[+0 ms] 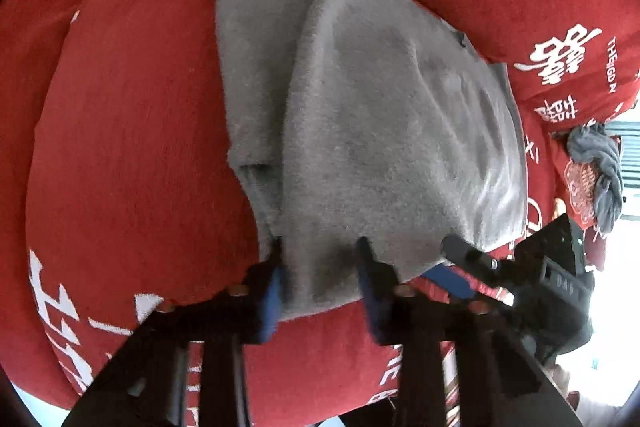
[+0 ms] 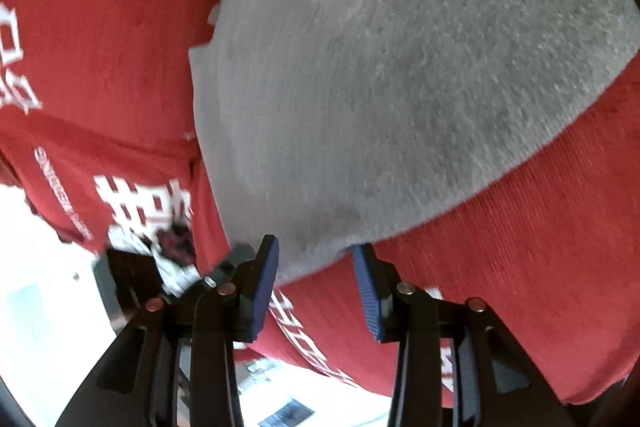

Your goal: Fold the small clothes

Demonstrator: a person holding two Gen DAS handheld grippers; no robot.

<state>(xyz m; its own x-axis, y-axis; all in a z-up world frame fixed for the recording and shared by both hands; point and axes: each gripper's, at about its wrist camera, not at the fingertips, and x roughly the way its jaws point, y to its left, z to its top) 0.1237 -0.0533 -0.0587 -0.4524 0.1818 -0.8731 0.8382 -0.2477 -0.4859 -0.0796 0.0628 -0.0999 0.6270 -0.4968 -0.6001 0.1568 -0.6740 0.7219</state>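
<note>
Grey fleece garment (image 1: 360,115) lies folded on a red printed cover (image 1: 132,155). Its near hem sits between the fingers of the left hand-held gripper (image 1: 320,267), tilted steeply downward; whether they pinch it is unclear. The right hand-held gripper (image 2: 316,267) stands unclenched at the hem's corner.

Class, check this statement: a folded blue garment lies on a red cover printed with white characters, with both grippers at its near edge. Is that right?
One detail is wrong: the garment is grey, not blue, as the left wrist view shows. It lies folded on the red cover with white characters, and the left gripper and right gripper are both at its near edge.
</note>
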